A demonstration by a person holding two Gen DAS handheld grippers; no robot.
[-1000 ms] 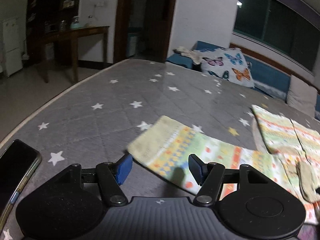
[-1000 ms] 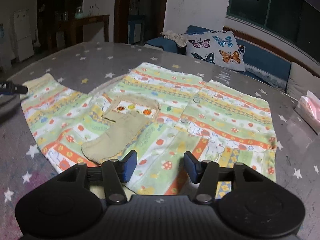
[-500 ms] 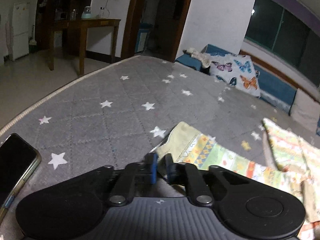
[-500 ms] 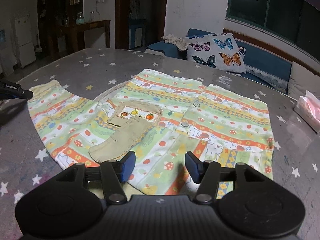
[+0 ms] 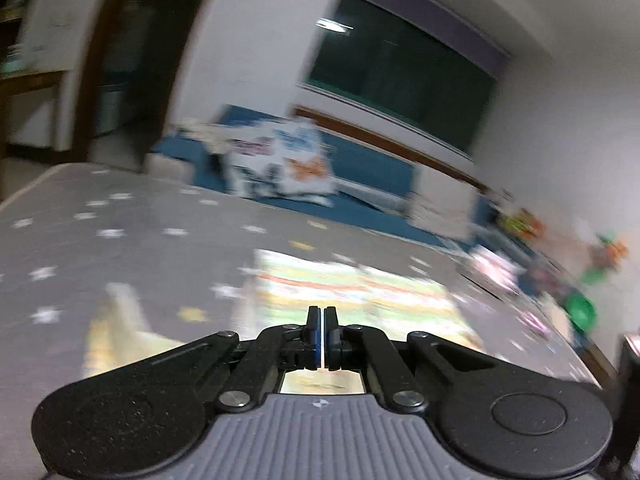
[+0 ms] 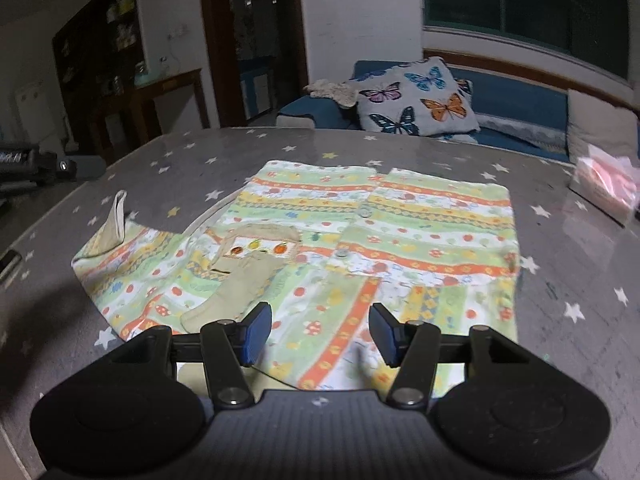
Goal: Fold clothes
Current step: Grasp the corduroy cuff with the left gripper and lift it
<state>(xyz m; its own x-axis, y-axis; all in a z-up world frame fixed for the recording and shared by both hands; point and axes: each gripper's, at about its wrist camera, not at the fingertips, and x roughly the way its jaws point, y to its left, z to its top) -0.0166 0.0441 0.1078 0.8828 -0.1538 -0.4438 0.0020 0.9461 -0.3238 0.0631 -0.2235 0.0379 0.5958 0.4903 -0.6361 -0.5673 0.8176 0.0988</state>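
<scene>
A small striped shirt [image 6: 400, 224] in green, orange and white lies flat on the grey star-print mattress [image 6: 200, 168], with a beige piece [image 6: 236, 284] on its front. Its left sleeve [image 6: 132, 272] stretches toward the mattress edge, and the beige cuff [image 6: 117, 216] stands curled upward. My right gripper [image 6: 318, 334] hovers open over the shirt's near hem, nothing between its blue pads. My left gripper [image 5: 321, 320] is shut, pads together with no cloth showing between them. In that blurred left wrist view the shirt [image 5: 360, 284] lies ahead and the cuff [image 5: 120, 300] sits off to the left, apart from the fingers.
A butterfly cushion [image 6: 416, 100] rests on the blue sofa [image 6: 516, 100] behind the mattress. A pink packet [image 6: 604, 188] lies at the right edge. A black piece of gear [image 6: 44, 166] juts in from the left, and a phone's edge [image 6: 8, 264] shows below it.
My left gripper went from open to shut at the sleeve cuff, then swung up and to the right. The cuff now stands curled up. My right gripper shifted slightly, still open.
</scene>
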